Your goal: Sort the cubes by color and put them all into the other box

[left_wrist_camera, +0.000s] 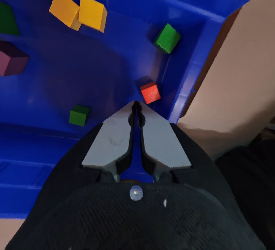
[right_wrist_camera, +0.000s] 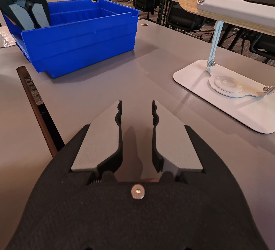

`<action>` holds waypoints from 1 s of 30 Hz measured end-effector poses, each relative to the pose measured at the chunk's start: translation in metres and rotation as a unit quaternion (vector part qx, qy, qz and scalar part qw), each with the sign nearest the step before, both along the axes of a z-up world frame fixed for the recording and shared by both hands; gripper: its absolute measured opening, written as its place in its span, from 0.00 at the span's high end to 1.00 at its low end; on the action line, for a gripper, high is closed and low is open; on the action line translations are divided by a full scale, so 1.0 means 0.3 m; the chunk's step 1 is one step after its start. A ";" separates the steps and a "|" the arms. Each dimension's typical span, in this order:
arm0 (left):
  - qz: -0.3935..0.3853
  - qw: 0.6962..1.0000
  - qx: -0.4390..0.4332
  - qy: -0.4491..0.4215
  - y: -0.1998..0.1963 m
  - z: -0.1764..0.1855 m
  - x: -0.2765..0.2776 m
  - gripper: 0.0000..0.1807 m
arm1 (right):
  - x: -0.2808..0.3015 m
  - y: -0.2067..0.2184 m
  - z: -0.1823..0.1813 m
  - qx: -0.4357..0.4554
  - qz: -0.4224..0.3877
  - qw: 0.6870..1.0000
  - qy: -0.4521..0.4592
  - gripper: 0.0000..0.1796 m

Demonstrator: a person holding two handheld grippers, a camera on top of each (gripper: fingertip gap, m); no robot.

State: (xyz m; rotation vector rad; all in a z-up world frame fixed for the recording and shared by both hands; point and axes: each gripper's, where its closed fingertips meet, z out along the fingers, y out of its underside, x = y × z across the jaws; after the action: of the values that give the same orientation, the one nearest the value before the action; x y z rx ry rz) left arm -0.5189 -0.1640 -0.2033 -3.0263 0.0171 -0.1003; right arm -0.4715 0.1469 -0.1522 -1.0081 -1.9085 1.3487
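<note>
Glossy blue plastic box (left_wrist_camera: 193, 12), matte painted cubes, smooth red cube (left_wrist_camera: 150, 92)

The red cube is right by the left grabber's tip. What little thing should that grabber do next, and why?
Probably open its fingers. The left gripper is shut and empty, its tip just short of the red cube on the floor of the blue box, near the wall. Shut fingers cannot fit around the cube, so they likely need to spread first, then ease forward.
</note>
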 end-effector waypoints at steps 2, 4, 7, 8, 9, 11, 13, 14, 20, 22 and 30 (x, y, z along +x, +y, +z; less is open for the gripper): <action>0.011 0.999 0.025 -0.032 0.029 0.009 0.030 1.00 | 0.000 0.001 0.000 0.000 0.000 1.000 0.000 0.79; 0.018 0.998 0.045 -0.048 0.051 0.020 0.040 1.00 | 0.000 0.001 0.001 -0.001 -0.001 1.000 0.000 0.79; 0.023 0.996 0.065 -0.056 0.059 0.039 0.039 1.00 | 0.000 0.000 0.002 0.001 -0.001 1.000 0.002 0.79; 0.022 0.996 0.072 -0.056 0.062 0.047 0.038 1.00 | 0.000 -0.001 0.002 0.001 0.000 1.000 0.001 0.79; 0.018 0.995 0.082 -0.059 0.069 0.056 0.042 1.00 | 0.000 -0.001 0.001 0.001 0.000 1.000 0.001 0.79; 0.004 0.993 0.099 -0.066 0.091 0.068 0.059 1.00 | 0.000 -0.003 -0.001 0.001 0.001 1.000 0.000 0.79; -0.012 0.992 0.097 -0.075 0.101 0.064 0.082 1.00 | 0.000 -0.003 -0.001 0.001 0.001 1.000 0.000 0.79; -0.016 0.993 0.090 -0.077 0.100 0.056 0.088 1.00 | 0.001 -0.003 0.000 0.001 0.001 1.000 0.000 0.79; -0.025 0.991 0.086 -0.095 0.101 0.046 0.107 1.00 | 0.001 -0.005 0.000 0.001 0.002 1.000 0.000 0.79; -0.022 0.993 0.073 -0.094 0.093 0.032 0.104 1.00 | 0.001 -0.005 0.000 0.001 0.002 1.000 -0.001 0.79; 0.061 0.996 0.066 -0.018 0.114 -0.003 -0.043 1.00 | 0.002 -0.005 0.003 0.001 0.002 1.000 0.001 0.79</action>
State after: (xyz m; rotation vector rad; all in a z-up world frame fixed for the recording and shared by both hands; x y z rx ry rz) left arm -0.5319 -0.1298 -0.2041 -2.8849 -0.1586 -0.1384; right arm -0.4709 0.1455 -0.1514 -1.0025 -1.9120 1.3488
